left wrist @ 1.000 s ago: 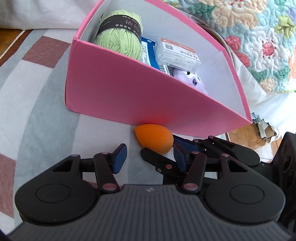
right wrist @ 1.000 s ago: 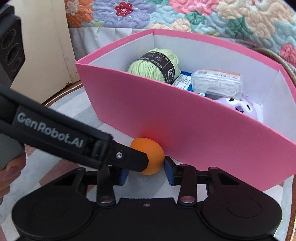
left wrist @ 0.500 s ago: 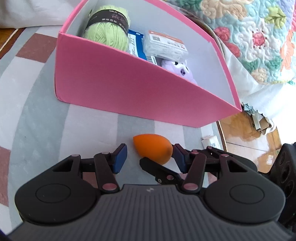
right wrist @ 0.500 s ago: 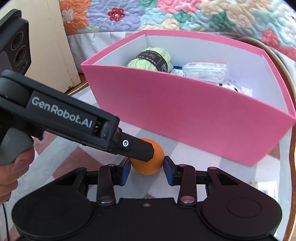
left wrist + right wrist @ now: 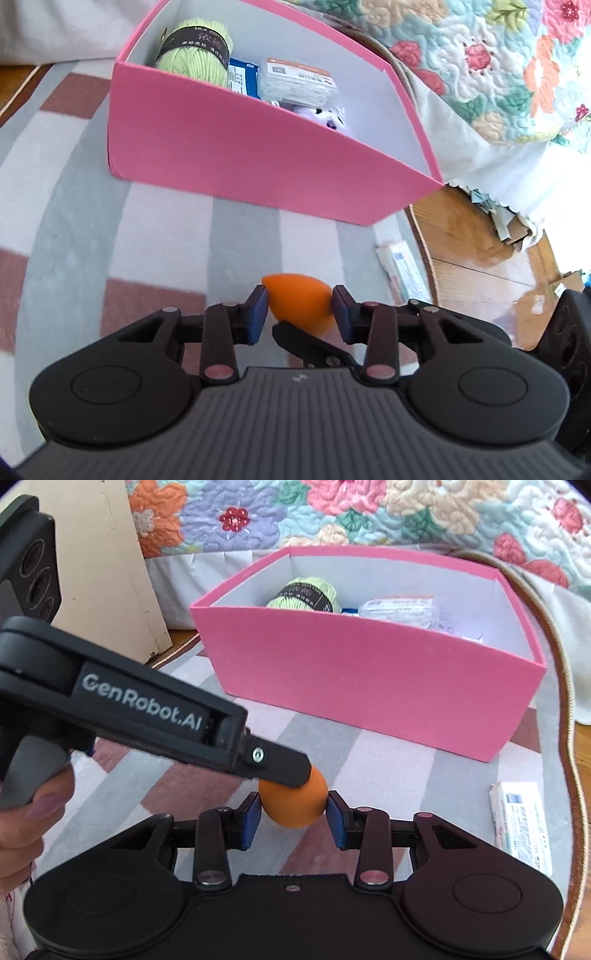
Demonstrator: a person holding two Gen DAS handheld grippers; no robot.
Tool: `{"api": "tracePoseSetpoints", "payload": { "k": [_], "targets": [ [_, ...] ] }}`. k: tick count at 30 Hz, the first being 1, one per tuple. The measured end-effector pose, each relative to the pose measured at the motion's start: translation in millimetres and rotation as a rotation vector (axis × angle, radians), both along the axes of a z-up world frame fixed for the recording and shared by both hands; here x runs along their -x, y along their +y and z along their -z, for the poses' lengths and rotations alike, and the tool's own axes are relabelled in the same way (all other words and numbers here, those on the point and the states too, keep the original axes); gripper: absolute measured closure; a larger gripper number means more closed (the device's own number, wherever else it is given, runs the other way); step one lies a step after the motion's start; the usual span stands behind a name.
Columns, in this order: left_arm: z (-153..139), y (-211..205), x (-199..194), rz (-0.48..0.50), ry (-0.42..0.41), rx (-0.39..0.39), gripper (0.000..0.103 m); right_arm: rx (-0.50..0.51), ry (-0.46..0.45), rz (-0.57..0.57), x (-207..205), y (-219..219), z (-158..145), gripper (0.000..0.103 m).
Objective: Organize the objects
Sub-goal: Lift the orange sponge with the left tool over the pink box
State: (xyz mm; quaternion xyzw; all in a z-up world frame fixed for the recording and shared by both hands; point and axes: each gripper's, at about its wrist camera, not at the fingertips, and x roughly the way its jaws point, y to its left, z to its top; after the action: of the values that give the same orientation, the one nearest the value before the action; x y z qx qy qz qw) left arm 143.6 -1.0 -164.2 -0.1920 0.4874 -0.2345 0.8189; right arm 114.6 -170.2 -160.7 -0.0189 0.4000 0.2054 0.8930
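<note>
Green yarn skein (image 5: pixel 195 50) and packets are stowed in pink box (image 5: pixel 369 675); orange makeup sponge (image 5: pixel 293 805) is gripped by right gripper (image 5: pixel 291 818), left gripper (image 5: pixel 299 314) closing around it, boxing outstanding.

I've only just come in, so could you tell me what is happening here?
A person is tidying small things into the pink box. The right hand-held gripper is shut on an orange sponge, and the left hand-held gripper is closing around the same sponge. Green yarn and a few packets already lie in the box; a white packet lies on the rug.
</note>
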Motion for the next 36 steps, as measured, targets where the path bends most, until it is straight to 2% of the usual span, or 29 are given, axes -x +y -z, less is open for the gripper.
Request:
{"api": "tracePoseSetpoints", "payload": {
  "k": [3, 5, 12, 15, 21, 29, 36],
  "targets": [
    [-7, -2, 13, 0.004, -0.032, -0.021, 0.066, -0.055, 0.029, 0.05, 9, -4, -6, 0.06],
    [-12, -2, 20, 0.001, -0.058, -0.027, 0.066, -0.068, 0.015, 0.064, 15, -4, -9, 0.06],
    [-22, 13, 51, -0.057, -0.068, 0.008, 0.066, -0.084, -0.073, -0.027, 43, -4, -15, 0.06],
    [-26, 16, 66, -0.081, -0.073, 0.007, 0.066, -0.092, -0.073, -0.055, 52, -2, -20, 0.06],
    [-47, 10, 84, -0.066, -0.137, -0.049, 0.066, -0.075, -0.072, -0.072, 60, 0, -42, 0.06],
    [-79, -2, 95, -0.102, -0.193, -0.079, 0.066, -0.069, -0.153, -0.078, 66, -5, -73, 0.06],
    [-123, -5, 82, -0.116, -0.262, -0.11, 0.065, -0.069, -0.236, -0.08, 55, -3, -107, 0.06]
  ]
}}
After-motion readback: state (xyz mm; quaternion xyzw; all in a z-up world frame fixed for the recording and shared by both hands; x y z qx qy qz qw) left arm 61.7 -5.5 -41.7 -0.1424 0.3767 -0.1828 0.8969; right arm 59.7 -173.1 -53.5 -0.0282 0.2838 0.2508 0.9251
